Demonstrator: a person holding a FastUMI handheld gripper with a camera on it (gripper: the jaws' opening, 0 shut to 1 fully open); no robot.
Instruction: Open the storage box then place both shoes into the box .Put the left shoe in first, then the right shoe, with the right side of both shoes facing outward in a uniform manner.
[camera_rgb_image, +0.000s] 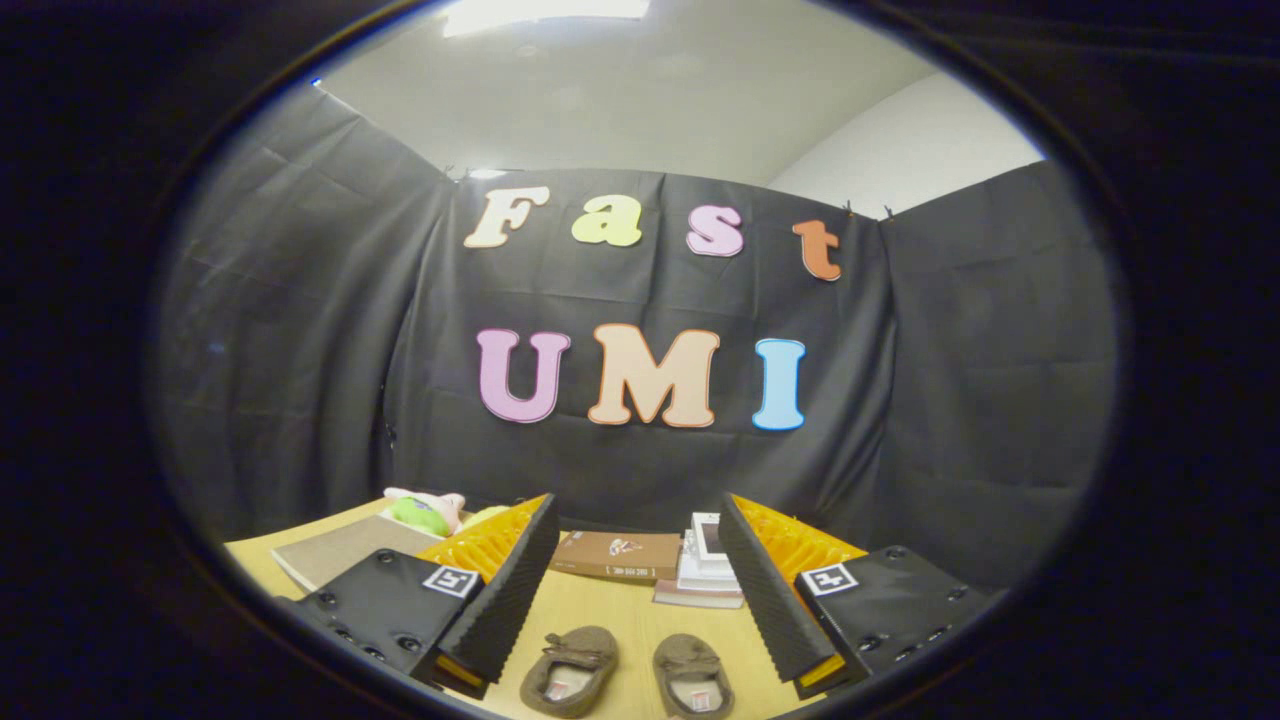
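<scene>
The tongs (635, 590) are spread wide and grip nothing, held above the tabletop (600, 610). Between their fingers, near the tabletop's front edge, lie two brown slippers side by side, the left slipper (570, 670) and right slipper (693, 677), openings up, each with a light insole label. Beyond them, toward the back edge, rest a brown book (617, 555), a white stack (708, 570) and what may be a plush toy (425, 510).

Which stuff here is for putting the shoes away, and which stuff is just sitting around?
For the job:
- left-hand shoe and right-hand shoe, side by side on the table between the open fingers

Just lying about:
- brown book
- stack of white books
- plush toy
- grey flat board
</scene>
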